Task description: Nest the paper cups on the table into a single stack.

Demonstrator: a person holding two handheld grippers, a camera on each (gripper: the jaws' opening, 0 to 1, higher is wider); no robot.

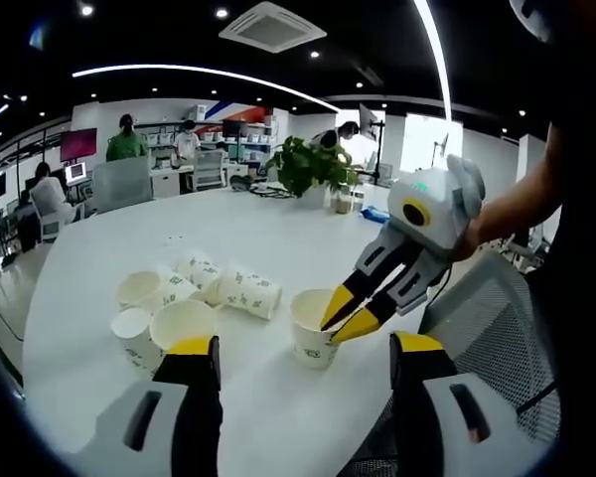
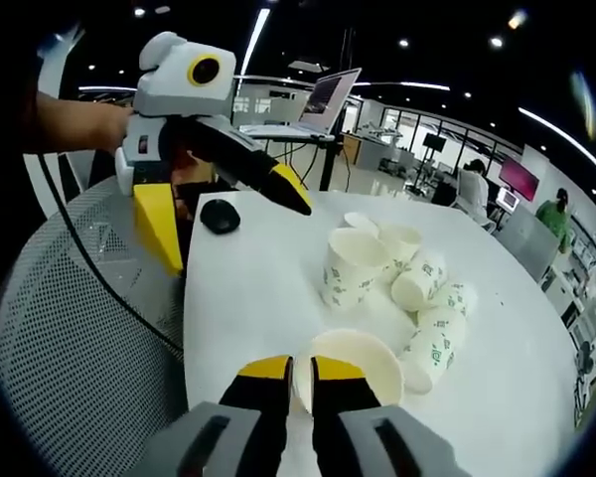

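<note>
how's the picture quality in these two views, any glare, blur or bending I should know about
Left gripper view: ceiling light strips curve from fisheye bending, window is blown out white, cups look sharp. Right gripper view: table edge bows, the near cup casts only a soft shadow, far desks are small and hazy.

text: none legible | paper cups (image 2: 356, 266) — green printed marks on their sides, too small and blurred to read | wall screens at the back of the room — content cannot be made out
</note>
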